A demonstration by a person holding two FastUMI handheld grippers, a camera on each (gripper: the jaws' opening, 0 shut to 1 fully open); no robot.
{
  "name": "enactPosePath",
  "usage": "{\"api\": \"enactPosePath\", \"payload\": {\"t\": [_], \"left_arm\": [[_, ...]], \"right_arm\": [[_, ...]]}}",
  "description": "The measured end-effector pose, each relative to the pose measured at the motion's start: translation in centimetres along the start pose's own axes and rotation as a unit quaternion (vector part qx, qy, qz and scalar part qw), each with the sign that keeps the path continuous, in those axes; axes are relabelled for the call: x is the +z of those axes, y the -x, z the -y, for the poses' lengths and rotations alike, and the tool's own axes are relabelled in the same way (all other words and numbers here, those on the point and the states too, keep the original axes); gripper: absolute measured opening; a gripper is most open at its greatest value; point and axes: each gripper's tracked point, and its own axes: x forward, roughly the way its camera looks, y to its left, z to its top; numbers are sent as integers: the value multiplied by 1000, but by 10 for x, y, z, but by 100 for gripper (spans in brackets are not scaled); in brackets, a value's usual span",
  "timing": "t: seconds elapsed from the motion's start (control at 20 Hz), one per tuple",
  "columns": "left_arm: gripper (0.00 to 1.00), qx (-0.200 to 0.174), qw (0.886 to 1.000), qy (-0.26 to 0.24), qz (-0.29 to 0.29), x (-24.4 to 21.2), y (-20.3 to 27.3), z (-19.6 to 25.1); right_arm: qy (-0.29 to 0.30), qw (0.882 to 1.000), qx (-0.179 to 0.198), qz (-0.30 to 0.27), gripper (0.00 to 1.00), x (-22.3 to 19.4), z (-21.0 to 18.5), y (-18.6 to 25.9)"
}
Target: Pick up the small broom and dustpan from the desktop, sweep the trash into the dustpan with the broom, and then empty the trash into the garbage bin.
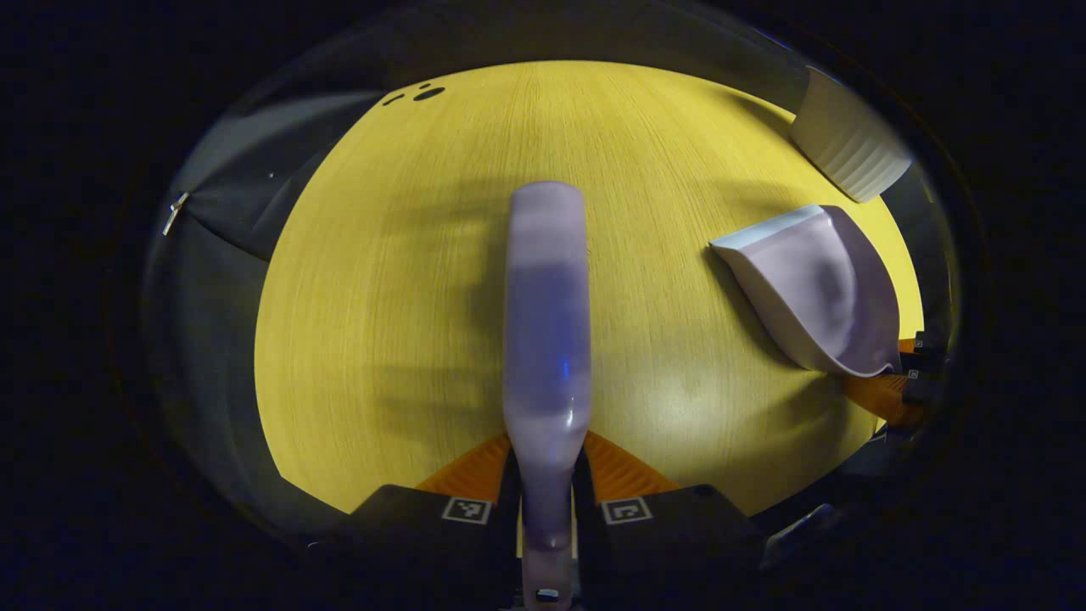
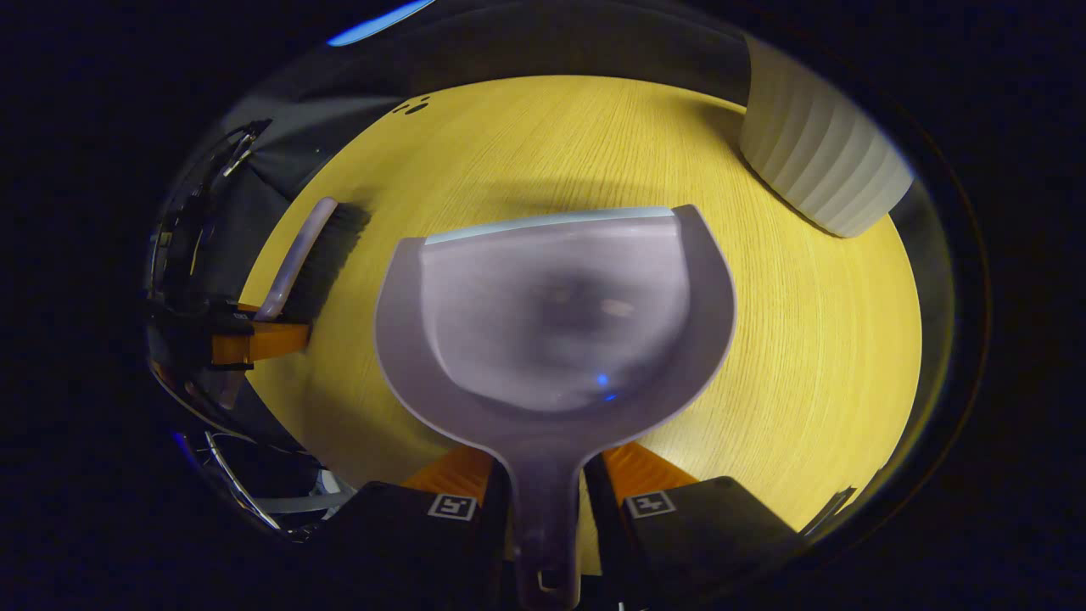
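Broom: the left tongs point(image 1: 547, 488) pinch the pale lilac broom point(image 1: 547, 314) by its narrow handle neck; seen from the right gripper view its dark bristles point(image 2: 327, 255) hang toward the counter, left of the dustpan.
Dustpan: the right tongs point(image 2: 543, 492) clamp the slim handle of the dustpan point(image 2: 556, 314), held above the counter point(image 2: 806, 365), lip pointing away.
Handling: both look like light, rigid, glossy plastic, likely slippery; the handle necks seem the sound places to grip.
Surfaces: yellow wood-grain counter, matte; smooth scooped pan with a paler front lip.
Bin: a white ribbed garbage bin point(image 2: 819, 165) stands beyond the dustpan, to its right.
Trash: small dark specks point(image 1: 424, 92) lie far beyond the dustpan, near the counter's edge.
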Motion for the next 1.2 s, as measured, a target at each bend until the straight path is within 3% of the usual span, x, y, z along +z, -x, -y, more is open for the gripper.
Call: {"api": "enactPosePath", "payload": {"t": [0.2, 0.35, 0.45, 0.65, 0.8, 0.9, 1.0, 1.2], "left_arm": [[99, -17, 999, 8, 48, 5, 21, 6], [96, -22, 993, 3, 115, 9, 67, 7], [96, -47, 981, -7, 189, 12, 110, 14], [96, -28, 931, -36, 363, 8, 204, 2], [96, -23, 890, -35, 453, 2, 261, 0], [96, -48, 870, -11, 491, 0, 283, 12], [96, -80, 857, 16, 509, -3, 304, 24], [97, -86, 841, 36, 533, -7, 322, 27]], "right_arm": [[-26, 999, -9, 41, 100, 10, 0, 22], [-57, 994, -29, 93, 99, 13, 2, 59], [-78, 985, -44, 148, 99, 23, 3, 92], [-96, 952, -79, 280, 99, 40, 5, 180], [-78, 922, -95, 367, 99, 46, -5, 247], [-61, 902, -103, 415, 99, 44, -17, 288], [-51, 883, -101, 456, 99, 43, -32, 321], [-50, 858, -92, 503, 99, 37, -49, 347]]}}
